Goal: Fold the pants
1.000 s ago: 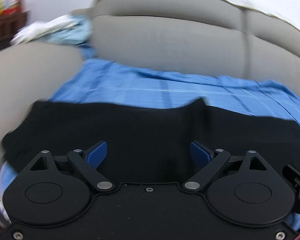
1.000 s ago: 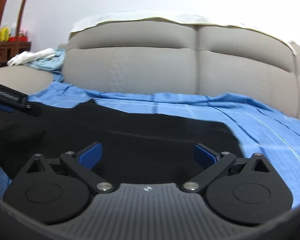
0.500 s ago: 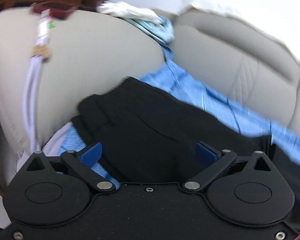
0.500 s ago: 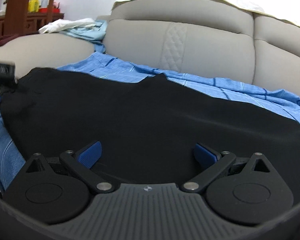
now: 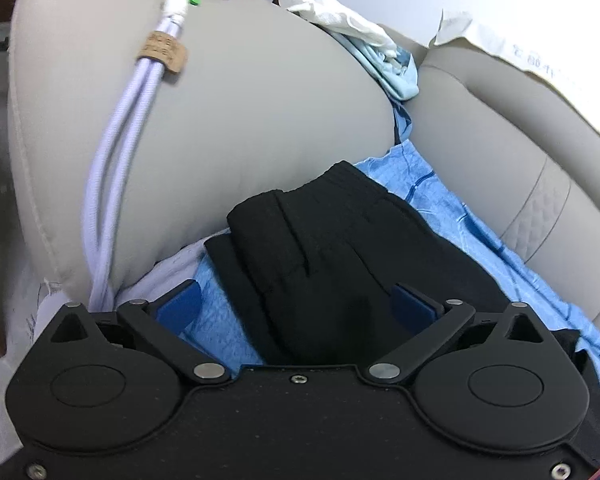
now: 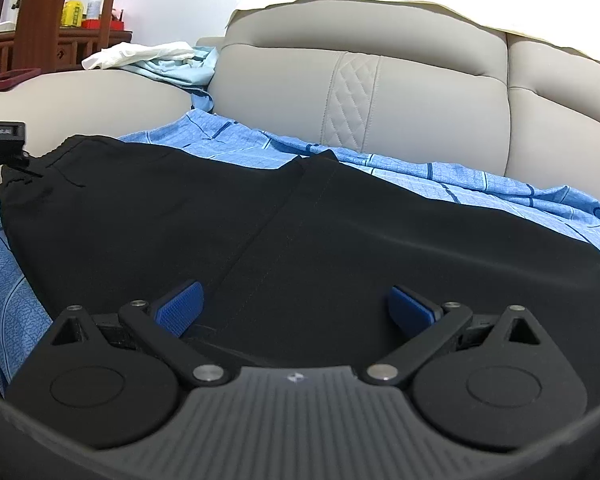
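Left gripper point(image 5: 296, 308) has swung toward the waistband; pants point(image 6: 300, 232) lie lengthwise along sofa point(image 6: 420, 100), both jaws spread.

Both grippers, the left gripper point(image 5: 296, 308) and the right gripper point(image 6: 296, 308), are matte black with blue ribbed finger pads point(image 6: 180, 308). Silver pivot pins join angled links to round discs. The right one has a grey ridged base with a small white mark.

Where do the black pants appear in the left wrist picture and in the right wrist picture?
Left wrist: the black pants lie in the centre, waistband end against the sofa arm.
Right wrist: they stretch across the middle.
Shared landmark: the white cloth on the sofa arm.
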A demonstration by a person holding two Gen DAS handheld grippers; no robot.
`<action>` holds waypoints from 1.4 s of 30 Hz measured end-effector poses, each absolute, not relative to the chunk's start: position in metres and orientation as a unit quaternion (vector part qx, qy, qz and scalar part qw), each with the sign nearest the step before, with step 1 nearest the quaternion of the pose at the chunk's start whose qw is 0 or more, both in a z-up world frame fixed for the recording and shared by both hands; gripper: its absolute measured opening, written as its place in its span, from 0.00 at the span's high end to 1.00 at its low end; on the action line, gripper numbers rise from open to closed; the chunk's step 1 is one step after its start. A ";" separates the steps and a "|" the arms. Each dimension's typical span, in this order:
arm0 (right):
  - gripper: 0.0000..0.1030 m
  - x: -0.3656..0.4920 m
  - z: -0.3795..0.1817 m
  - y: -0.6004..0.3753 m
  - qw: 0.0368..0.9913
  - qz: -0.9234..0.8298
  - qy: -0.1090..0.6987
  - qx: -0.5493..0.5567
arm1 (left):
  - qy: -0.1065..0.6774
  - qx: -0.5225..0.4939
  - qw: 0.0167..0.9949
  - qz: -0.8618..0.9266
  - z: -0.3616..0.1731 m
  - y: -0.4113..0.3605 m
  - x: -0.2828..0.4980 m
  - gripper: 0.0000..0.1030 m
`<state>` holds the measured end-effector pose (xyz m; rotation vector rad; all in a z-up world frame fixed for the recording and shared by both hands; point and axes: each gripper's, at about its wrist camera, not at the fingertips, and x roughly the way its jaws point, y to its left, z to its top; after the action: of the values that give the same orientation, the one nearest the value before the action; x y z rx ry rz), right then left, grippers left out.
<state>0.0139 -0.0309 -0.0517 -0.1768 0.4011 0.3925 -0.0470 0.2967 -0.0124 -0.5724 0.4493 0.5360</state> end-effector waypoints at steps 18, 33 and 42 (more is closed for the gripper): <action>0.00 0.013 -0.052 -0.034 0.957 0.196 0.197 -0.087 | 0.201 -0.315 0.893 0.253 -0.011 0.296 -0.055 0.34; 0.00 0.022 -0.042 -0.033 0.951 0.200 0.217 -0.094 | 0.199 -0.297 0.886 0.294 -0.014 0.300 -0.024 0.76; 0.00 0.025 -0.010 -0.104 0.954 0.190 0.227 -0.041 | 0.118 -0.167 0.962 0.181 0.069 0.202 -0.025 0.85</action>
<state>0.0250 -0.1038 -0.0101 -0.0829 0.4620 0.3859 -0.0250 0.2024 0.0694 -0.3379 0.2397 0.3656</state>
